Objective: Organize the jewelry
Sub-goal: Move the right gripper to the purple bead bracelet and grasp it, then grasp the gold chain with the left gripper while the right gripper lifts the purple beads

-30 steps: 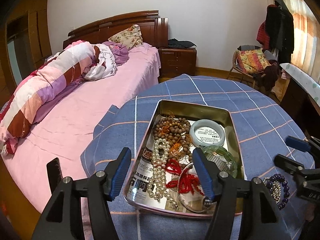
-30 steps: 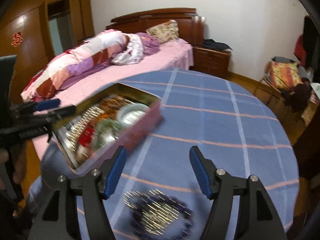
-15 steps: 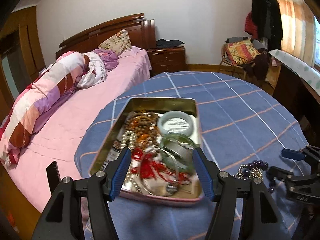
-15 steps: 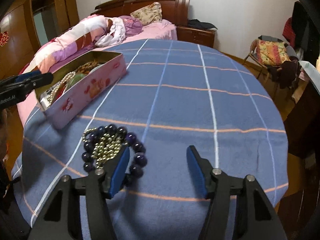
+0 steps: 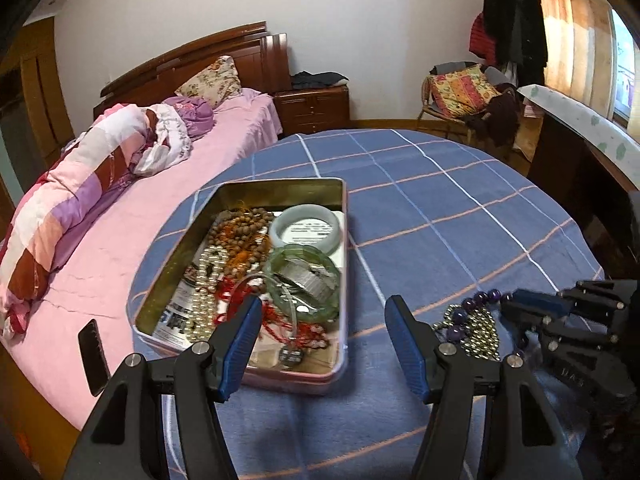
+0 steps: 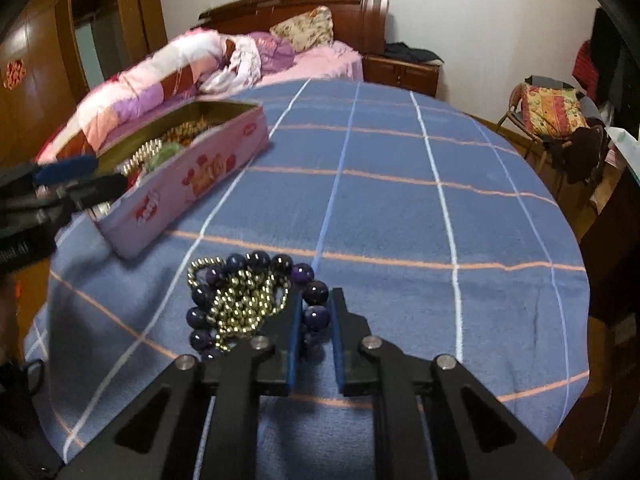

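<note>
**Right gripper clamped on purple bead bracelet, left gripper wide open by the tin**

Right gripper [image 6: 316,312]: jaws nearly together, pinching the near-right side of the purple bead bracelet [image 6: 256,292]. One or two beads sit between the blue pads. Bracelet lies on the blue checked tablecloth [image 6: 400,220], with a gold bead chain [image 6: 244,300] bunched inside its loop.

Left gripper [image 5: 322,332]: jaws spread wide, holding nothing. It hovers low over the near end of the open tin [image 5: 342,216]; whether a pad touches it, can't tell.

Tin, pink outside and gold inside, sits to the left of the bracelet, apart from it. Contents:
- pale bangle [image 5: 306,228], far right corner
- green bangle [image 5: 304,280], just in front of it
- brown wooden beads [image 5: 240,232]
- pearl strand [image 5: 208,292]
- red cord [image 5: 276,320], near end

Pink bed [image 5: 160,208] runs behind the table.
</note>
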Demonstrator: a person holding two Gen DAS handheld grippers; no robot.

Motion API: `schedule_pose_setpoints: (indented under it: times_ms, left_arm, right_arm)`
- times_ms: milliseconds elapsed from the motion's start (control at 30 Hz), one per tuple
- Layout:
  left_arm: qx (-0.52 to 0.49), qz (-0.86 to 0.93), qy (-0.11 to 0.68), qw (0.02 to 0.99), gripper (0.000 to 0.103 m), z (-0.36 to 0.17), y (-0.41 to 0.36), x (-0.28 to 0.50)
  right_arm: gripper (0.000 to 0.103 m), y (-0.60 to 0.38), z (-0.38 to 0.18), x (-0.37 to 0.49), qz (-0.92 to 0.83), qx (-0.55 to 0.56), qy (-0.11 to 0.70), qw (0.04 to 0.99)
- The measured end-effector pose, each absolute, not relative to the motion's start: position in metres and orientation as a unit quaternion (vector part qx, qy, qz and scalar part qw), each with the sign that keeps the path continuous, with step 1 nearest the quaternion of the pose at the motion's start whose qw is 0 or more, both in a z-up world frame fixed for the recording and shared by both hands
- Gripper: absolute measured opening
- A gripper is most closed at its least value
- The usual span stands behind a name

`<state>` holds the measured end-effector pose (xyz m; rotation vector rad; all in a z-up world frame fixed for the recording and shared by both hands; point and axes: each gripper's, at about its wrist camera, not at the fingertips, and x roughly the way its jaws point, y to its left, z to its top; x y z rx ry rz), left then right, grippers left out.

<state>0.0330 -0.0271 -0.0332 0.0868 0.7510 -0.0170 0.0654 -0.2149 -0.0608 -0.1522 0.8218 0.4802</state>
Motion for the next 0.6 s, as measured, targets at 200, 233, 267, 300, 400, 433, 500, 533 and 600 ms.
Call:
schedule_pose_setpoints:
  times_ms: [200,233,267,300,400,433,500,533,600]
  left_arm:
    - [0.061,-0.027,0.367,0.928,0.064,-0.034,-0.048,0.032]
    - [0.065,-0.029,0.367,0.928,0.064,-0.034,-0.051,0.032]
    - [0.068,-0.03,0.367,0.927,0.064,-0.034,-0.054,0.032]
    - [0.071,-0.032,0.367,0.927,0.064,-0.035,-0.057,0.033]
    - [0.078,-0.039,0.371,0.925,0.064,-0.036,-0.065,0.037]
    - [0.081,-0.041,0.371,0.924,0.064,-0.036,-0.068,0.038]
    - [0.087,-0.05,0.371,0.923,0.064,-0.035,-0.076,0.04]
    - [0.09,-0.055,0.37,0.923,0.064,-0.035,-0.08,0.041]
    - [0.094,-0.063,0.37,0.922,0.064,-0.036,-0.087,0.044]
  right_arm:
    - [0.016,-0.224,-0.035,0.064,0.232,-0.043,0.354,0.905]
    - [0.016,-0.226,-0.033,0.065,0.229,-0.039,0.35,0.908]
    - [0.016,-0.231,-0.03,0.066,0.225,-0.032,0.345,0.911]
    - [0.016,-0.232,-0.029,0.068,0.223,-0.027,0.344,0.912]
    - [0.016,-0.239,-0.025,0.074,0.219,-0.01,0.34,0.915]
    - [0.016,-0.242,-0.024,0.075,0.217,-0.005,0.339,0.915]
    - [0.016,-0.246,-0.021,0.077,0.216,0.005,0.335,0.917]
    - [0.016,-0.247,-0.02,0.078,0.216,0.009,0.334,0.918]
    - [0.016,-0.251,-0.017,0.078,0.216,0.017,0.329,0.919]
